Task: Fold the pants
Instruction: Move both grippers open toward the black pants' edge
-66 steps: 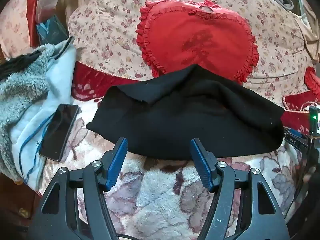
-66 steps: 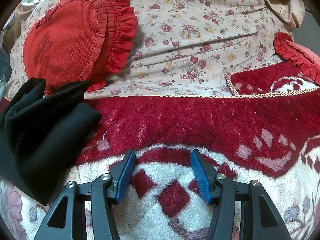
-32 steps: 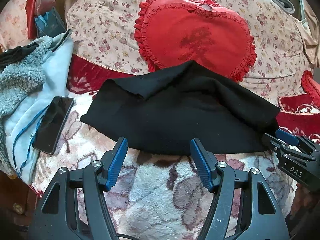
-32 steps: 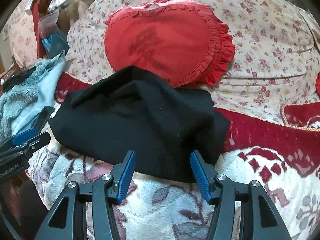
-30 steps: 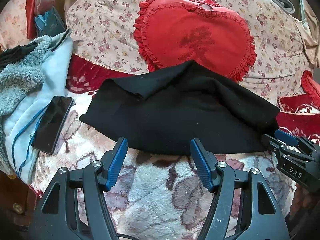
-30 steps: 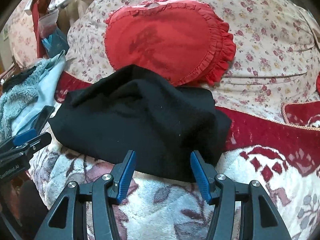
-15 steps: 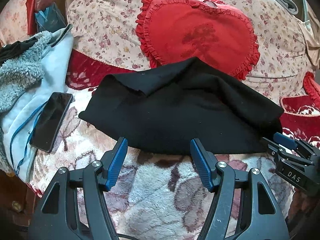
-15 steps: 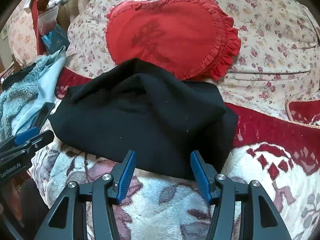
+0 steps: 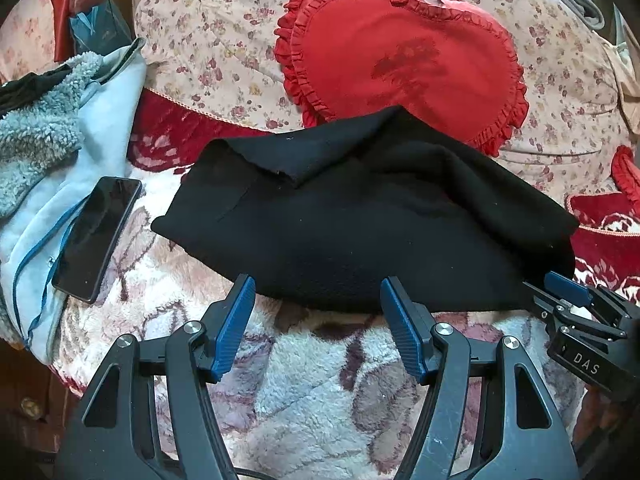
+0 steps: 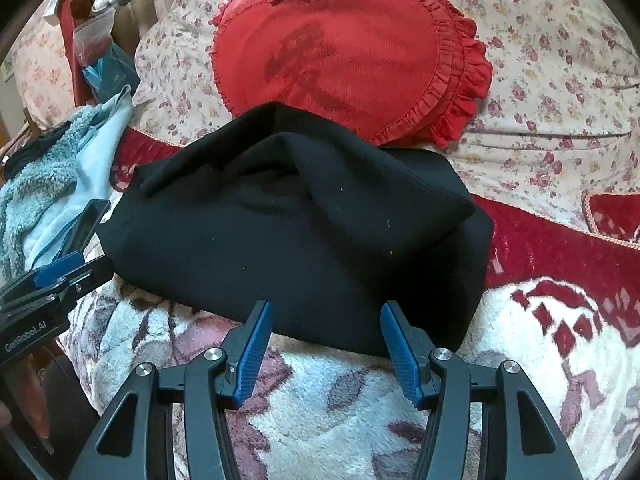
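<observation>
Pants (image 9: pixel 360 216), black, lie bunched and partly folded mid-frame in both views on a fleecy patterned blanket (image 9: pixel 320 392) covering a bed or sofa, cannot tell which; folds are lost in the dark cloth, so waistband and legs are hard to separate, and the underside is hidden. Far edge of the pants overlaps the lower rim of a red heart-shaped ruffled cushion (image 9: pixel 400 60), which leans on a floral-covered mound (image 9: pixel 224 40). Left gripper (image 9: pixel 318 320), at the bottom of the left wrist view, has its jaws standing apart with nothing between them, blue pads just short of the near hem of the pants. Right gripper (image 10: pixel 326 340) likewise has its jaws wide apart and empty, tips at the near edge of the pants; contact cannot be confirmed in either view. Right gripper also shows at the right edge of the left wrist view, partly cut off, beside the right corner of the pants. Dark phone (image 9: pixel 96 236) lies face up at left, on the edge of a pale blue fleece garment (image 9: pixel 60 160) whose bulk runs out of frame. Bags (image 10: pixel 108 56) in the upper left of the right wrist view are blurred by the fisheye rim; contents unreadable. Second red cushion (image 9: pixel 626 176) at the right edge is cut off.
</observation>
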### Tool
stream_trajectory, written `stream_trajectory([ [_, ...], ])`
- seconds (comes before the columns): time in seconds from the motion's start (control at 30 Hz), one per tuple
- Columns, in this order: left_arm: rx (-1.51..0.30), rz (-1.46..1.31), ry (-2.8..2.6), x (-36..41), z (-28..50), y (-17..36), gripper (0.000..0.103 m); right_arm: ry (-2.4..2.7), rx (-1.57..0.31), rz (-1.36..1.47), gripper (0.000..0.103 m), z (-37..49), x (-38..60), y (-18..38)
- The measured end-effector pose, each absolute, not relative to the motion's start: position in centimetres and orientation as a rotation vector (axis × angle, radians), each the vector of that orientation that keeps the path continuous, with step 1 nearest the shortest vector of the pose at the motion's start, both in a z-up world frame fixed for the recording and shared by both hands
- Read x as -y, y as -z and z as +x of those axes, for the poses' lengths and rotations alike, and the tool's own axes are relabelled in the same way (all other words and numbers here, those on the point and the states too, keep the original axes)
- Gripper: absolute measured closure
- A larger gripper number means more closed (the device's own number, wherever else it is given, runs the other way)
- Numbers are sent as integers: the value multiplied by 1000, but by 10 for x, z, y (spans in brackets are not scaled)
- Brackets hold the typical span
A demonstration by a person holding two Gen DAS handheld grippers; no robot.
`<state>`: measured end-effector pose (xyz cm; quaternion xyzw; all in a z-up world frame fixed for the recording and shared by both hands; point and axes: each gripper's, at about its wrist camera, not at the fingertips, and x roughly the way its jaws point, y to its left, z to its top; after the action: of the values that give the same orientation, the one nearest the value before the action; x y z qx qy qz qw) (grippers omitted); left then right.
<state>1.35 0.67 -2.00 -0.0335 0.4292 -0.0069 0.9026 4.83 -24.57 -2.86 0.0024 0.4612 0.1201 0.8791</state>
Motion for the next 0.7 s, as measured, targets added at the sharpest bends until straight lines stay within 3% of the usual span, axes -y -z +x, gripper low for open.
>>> stream_trajectory([
  [0.7,-906,-56,8,-5,55,31,38,-269,-980,27,48,77,238,39],
])
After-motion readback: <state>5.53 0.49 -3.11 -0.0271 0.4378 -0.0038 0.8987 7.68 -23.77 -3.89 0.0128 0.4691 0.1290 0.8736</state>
